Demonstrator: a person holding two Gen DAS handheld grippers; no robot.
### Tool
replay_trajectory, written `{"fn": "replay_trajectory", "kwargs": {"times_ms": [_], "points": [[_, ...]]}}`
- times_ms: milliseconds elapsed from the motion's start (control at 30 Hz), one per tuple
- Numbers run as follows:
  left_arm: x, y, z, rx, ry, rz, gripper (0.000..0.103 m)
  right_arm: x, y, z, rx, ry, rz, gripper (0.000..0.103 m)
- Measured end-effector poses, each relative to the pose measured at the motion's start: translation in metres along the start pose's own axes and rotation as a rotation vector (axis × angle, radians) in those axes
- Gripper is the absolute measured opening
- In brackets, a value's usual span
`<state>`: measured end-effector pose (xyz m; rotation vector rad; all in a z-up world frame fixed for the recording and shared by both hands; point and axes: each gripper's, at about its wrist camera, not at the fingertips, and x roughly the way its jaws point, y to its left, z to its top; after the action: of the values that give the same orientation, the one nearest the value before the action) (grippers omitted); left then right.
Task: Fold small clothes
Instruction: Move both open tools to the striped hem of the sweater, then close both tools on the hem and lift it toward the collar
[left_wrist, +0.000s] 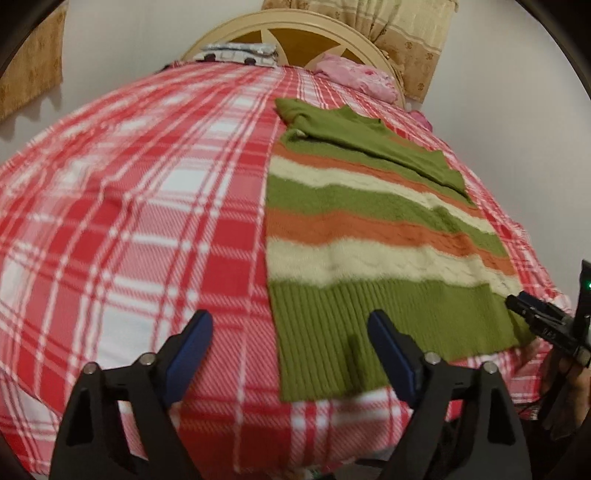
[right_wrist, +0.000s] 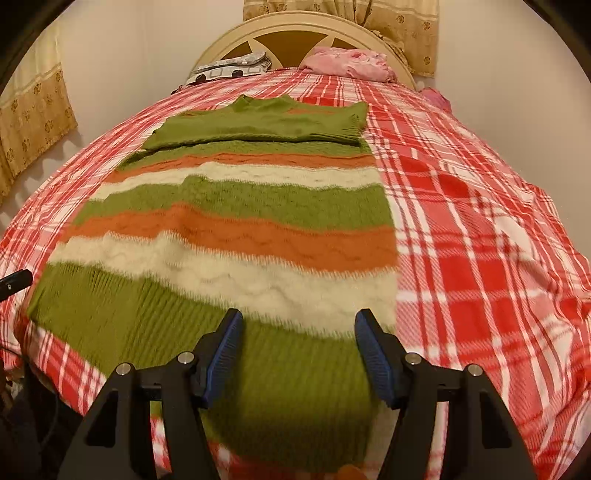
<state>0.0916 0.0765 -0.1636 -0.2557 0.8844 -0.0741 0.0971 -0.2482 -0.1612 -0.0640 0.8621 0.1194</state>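
Observation:
A green, orange and cream striped knitted sweater (left_wrist: 362, 229) lies flat on the red-and-white plaid bedspread (left_wrist: 147, 192), its sleeves folded across the chest, its ribbed green hem nearest me. My left gripper (left_wrist: 290, 325) is open and empty, hovering over the hem's left corner. The right gripper shows at the right edge of the left wrist view (left_wrist: 543, 321), near the hem's right corner. In the right wrist view the sweater (right_wrist: 236, 229) fills the middle, and my right gripper (right_wrist: 299, 325) is open and empty above the hem's right part.
A cream and yellow headboard (left_wrist: 295, 33) stands at the far end, with a patterned pillow (left_wrist: 236, 53) and pink bedding (left_wrist: 354, 75) before it. Beige curtains (left_wrist: 406, 37) hang behind. The bedspread (right_wrist: 480, 206) drops off at the near and side edges.

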Motion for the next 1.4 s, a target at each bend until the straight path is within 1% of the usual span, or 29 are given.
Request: {"fn": "replay_trajectory", "kwargs": {"times_ms": [100,200,300,400,433,467,533,600,667,700,733,800,833,900,967,1033,1167,1233,1300,1333,1367,1400], "points": [[0.006,-0.002,-0.007,-0.004,0.033,-0.022,0.072,-0.009,-0.004,-0.01,0.003,-0.011,-0.023,0.064],[0.008,-0.004,-0.009,-0.001,0.03,-0.018,0.072,-0.017,-0.011,-0.018,0.029,-0.024,-0.031,0.064],[0.008,-0.003,-0.007,-0.02,0.025,-0.035,0.072,-0.023,-0.023,-0.026,0.069,-0.037,-0.038,0.064],[0.009,-0.008,-0.009,-0.015,0.029,-0.057,0.071,-0.028,-0.034,-0.033,0.11,-0.047,-0.055,0.064],[0.009,-0.009,-0.009,-0.013,0.035,-0.075,0.065,-0.029,-0.037,-0.034,0.121,-0.05,-0.06,0.064],[0.011,-0.012,-0.01,-0.014,0.051,-0.097,0.063,-0.03,-0.039,-0.035,0.13,-0.053,-0.063,0.064],[0.012,-0.016,-0.011,0.004,0.044,-0.082,0.063,-0.033,-0.045,-0.038,0.149,-0.06,-0.06,0.064],[0.013,-0.016,-0.011,0.003,0.041,-0.086,0.063,-0.034,-0.048,-0.039,0.158,-0.062,-0.057,0.064],[0.013,-0.013,-0.01,-0.009,0.042,-0.094,0.056,-0.035,-0.05,-0.039,0.158,-0.064,-0.074,0.064],[0.014,-0.012,-0.01,-0.011,0.042,-0.089,0.046,-0.037,-0.051,-0.039,0.16,-0.067,-0.082,0.064],[0.014,-0.01,-0.01,-0.013,0.041,-0.092,0.039,-0.04,-0.054,-0.04,0.171,-0.074,-0.085,0.064],[0.014,-0.007,-0.01,-0.022,0.04,-0.102,0.033,-0.043,-0.06,-0.041,0.187,-0.077,-0.085,0.064],[0.013,-0.004,-0.01,-0.033,0.036,-0.111,0.026,-0.043,-0.062,-0.042,0.191,-0.071,-0.084,0.064],[0.014,-0.002,-0.01,-0.05,0.037,-0.145,0.019,-0.041,-0.065,-0.045,0.2,-0.056,-0.078,0.064],[0.015,-0.001,-0.011,-0.066,0.033,-0.161,0.019,-0.041,-0.066,-0.047,0.2,-0.059,-0.076,0.064],[0.016,-0.001,-0.012,-0.064,0.022,-0.161,0.019,-0.041,-0.062,-0.046,0.186,-0.055,-0.081,0.064],[0.017,0.001,-0.013,-0.073,0.011,-0.16,0.02,-0.039,-0.054,-0.044,0.19,-0.059,-0.013,0.064],[0.018,0.001,-0.013,-0.07,0.008,-0.152,0.025,-0.037,-0.045,-0.042,0.172,-0.06,0.002,0.063],[0.019,0.002,-0.012,-0.073,0.006,-0.153,0.026,-0.035,-0.037,-0.041,0.157,-0.06,0.02,0.059],[0.02,0.003,-0.012,-0.073,0.004,-0.159,0.026,-0.034,-0.032,-0.04,0.141,-0.058,0.014,0.056],[0.021,0.003,-0.013,-0.069,0.004,-0.164,0.026,-0.032,-0.027,-0.04,0.12,-0.056,-0.002,0.044],[0.022,0.004,-0.013,-0.065,0.004,-0.175,0.025,-0.032,-0.023,-0.039,0.107,-0.053,0.002,0.027]]}}
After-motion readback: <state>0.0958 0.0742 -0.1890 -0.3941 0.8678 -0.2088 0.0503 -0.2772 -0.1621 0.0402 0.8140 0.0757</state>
